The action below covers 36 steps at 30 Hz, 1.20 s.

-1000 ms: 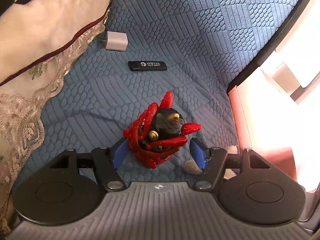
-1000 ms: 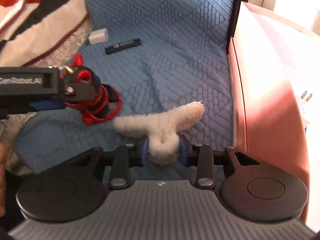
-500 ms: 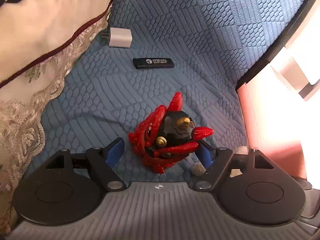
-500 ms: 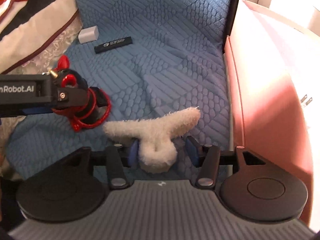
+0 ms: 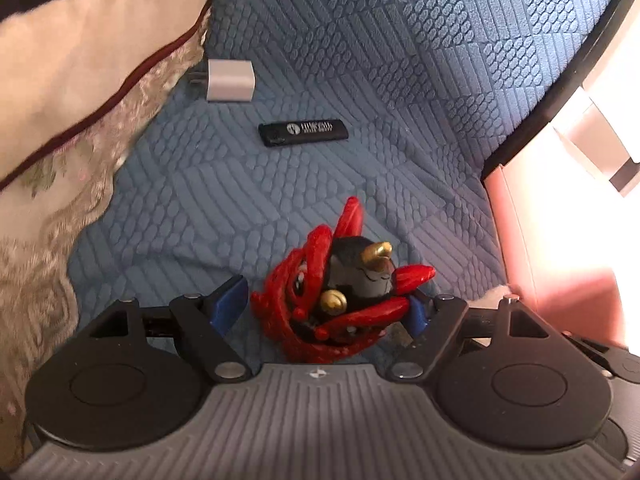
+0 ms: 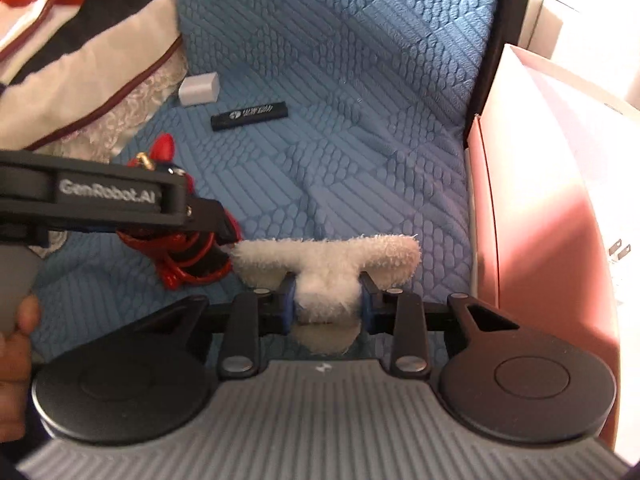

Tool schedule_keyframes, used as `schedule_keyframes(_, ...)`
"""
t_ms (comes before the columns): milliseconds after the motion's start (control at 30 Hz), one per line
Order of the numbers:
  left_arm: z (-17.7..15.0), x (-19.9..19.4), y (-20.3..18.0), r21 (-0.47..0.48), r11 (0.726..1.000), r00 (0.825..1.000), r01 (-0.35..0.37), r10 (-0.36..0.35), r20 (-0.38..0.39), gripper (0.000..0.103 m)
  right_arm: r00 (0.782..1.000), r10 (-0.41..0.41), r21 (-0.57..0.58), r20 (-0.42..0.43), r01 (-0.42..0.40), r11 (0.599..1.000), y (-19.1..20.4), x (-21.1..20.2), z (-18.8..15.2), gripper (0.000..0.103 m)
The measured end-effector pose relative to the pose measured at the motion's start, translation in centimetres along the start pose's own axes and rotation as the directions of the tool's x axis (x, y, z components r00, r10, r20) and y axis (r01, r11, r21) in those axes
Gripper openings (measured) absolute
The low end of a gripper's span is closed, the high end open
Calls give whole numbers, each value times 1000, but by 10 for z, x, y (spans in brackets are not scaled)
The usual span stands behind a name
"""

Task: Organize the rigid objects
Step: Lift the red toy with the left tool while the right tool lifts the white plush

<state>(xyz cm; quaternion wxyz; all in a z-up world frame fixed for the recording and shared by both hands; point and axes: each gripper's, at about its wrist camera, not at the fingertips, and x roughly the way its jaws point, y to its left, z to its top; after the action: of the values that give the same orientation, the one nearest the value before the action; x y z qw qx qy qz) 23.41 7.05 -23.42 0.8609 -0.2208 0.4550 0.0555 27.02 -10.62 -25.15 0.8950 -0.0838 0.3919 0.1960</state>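
While the blue quilted bedcover (image 5: 400,80) bears everything, the left gripper (image 5: 324,308) straddles the red-and-black figurine (image 5: 340,292), fingers spread

Its jaws have just been opening, figurine standing loose between them; the right gripper (image 6: 328,304), jaws just closing, pinches the white plush toy (image 6: 328,256) lying crosswise

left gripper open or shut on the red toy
Open: the left gripper straddles the red toy, a clear gap beside one pad.

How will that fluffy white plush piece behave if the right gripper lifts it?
The fluffy white plush piece is probably soft: the right gripper visibly pinches it narrow. Its unsupported ends will likely droop. It looks light and unlikely to slip.
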Motion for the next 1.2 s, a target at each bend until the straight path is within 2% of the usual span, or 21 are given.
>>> schedule_keyframes(167, 1, 4, -2, 23, 1000, 1000, 5, -6, 12, 77, 1000, 8, 11, -1, -8, 1000, 2, 1, -3, 34)
schedule_keyframes(300, 2, -3, -1, 6, 1000, 999, 22, -23, 42, 63, 1000, 14, 11, 4, -14, 1000, 3, 0, -3, 34)
schedule_keyframes(500, 2, -13, 4, -21, 999, 997, 38, -37, 61, 63, 1000, 28, -19, 8, -28, 999, 11, -2, -7, 34)
schedule_keyframes(867, -6, -31, -7, 17, 997, 995, 69, -70, 76, 63, 999, 14, -4, 35, -13, 1000, -1, -23, -8, 34)
schedule_keyframes(1000, -9, -47, -9, -3, 996, 993, 90, -90, 78, 63, 1000, 6, 10, 27, -6, 1000, -7, -38, -12, 34)
schedule_keyframes(1200, -18, -82, -28, 31, 994, 990, 102, -104, 97, 63, 999, 13, 15, 31, -13, 1000, -10, -69, -19, 34)
